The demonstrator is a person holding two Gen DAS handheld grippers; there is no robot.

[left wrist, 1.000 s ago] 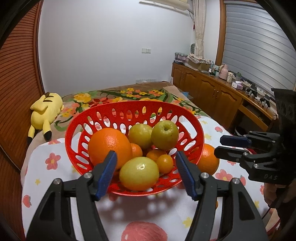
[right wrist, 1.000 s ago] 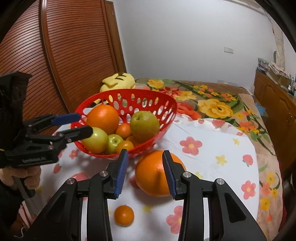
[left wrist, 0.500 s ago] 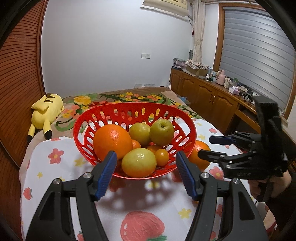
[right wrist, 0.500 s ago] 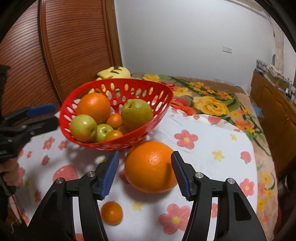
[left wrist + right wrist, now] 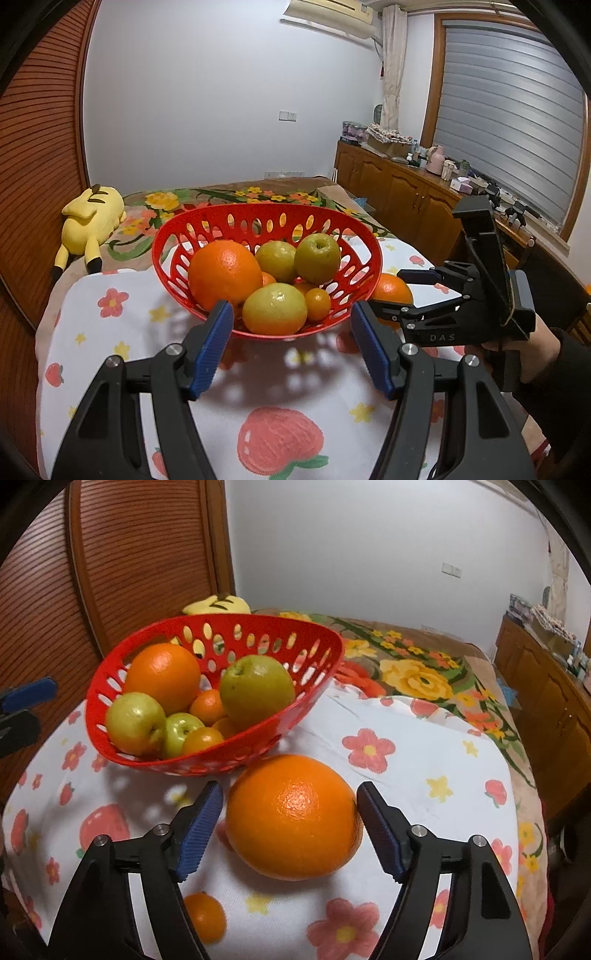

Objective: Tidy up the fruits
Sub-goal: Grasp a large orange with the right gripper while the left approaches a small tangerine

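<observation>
My right hand-held gripper (image 5: 290, 827) is opening around the big orange (image 5: 293, 816); I should centre it, then squeeze gently toward the basket (image 5: 317, 686).

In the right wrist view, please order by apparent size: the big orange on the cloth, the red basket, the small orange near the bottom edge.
1. red basket, the widest, though farther away.
2. big orange, nearest to the camera, so it looks enlarged.
3. small orange, clearly the smallest, partly hidden by the claw's arm.
</observation>
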